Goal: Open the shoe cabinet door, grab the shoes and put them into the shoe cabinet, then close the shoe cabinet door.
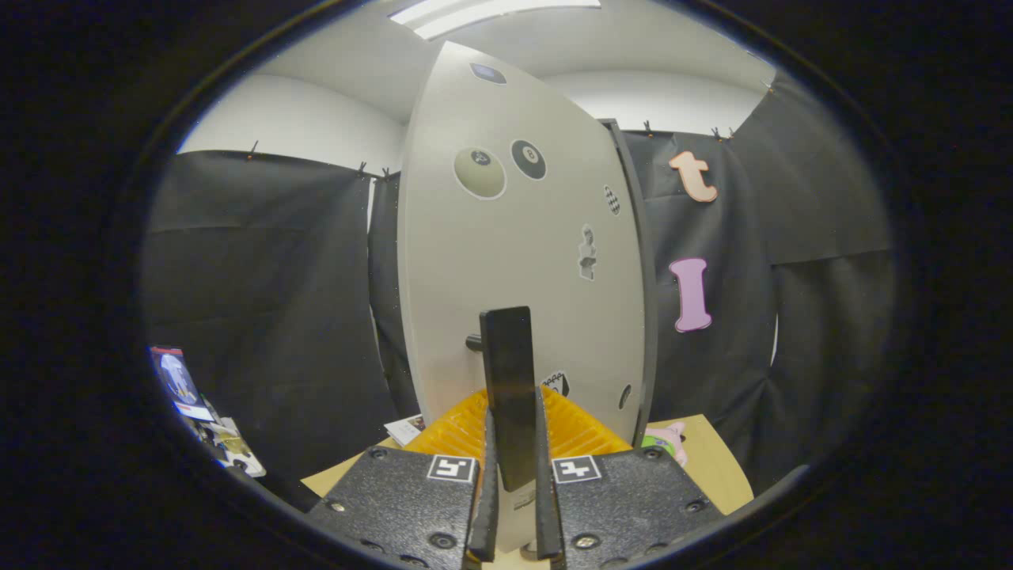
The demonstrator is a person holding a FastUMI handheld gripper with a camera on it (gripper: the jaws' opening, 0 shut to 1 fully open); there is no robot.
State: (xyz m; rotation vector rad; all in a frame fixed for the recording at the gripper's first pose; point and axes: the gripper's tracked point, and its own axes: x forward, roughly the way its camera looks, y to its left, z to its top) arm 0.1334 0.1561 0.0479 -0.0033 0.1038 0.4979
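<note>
the door (506, 261) stands upright just ahead of the gripper (513, 451), swung so its pale face fills the middle and its dark right edge runs down toward the table (716, 467). stickers dot the face – two round ones like billiard balls high up, smaller ones lower right – no wording on them legible. the orange fingers (455, 431) are drawn narrow, both pressing the black handle (508, 388), a flat bar on a short peg that sticks out of the door. square coded markers sit on the gripper's black plates. right of the door's foot, a pink and green toy (669, 439) lies on the table, with open tabletop beyond it. left of the door, a printed card (405, 428).
</note>
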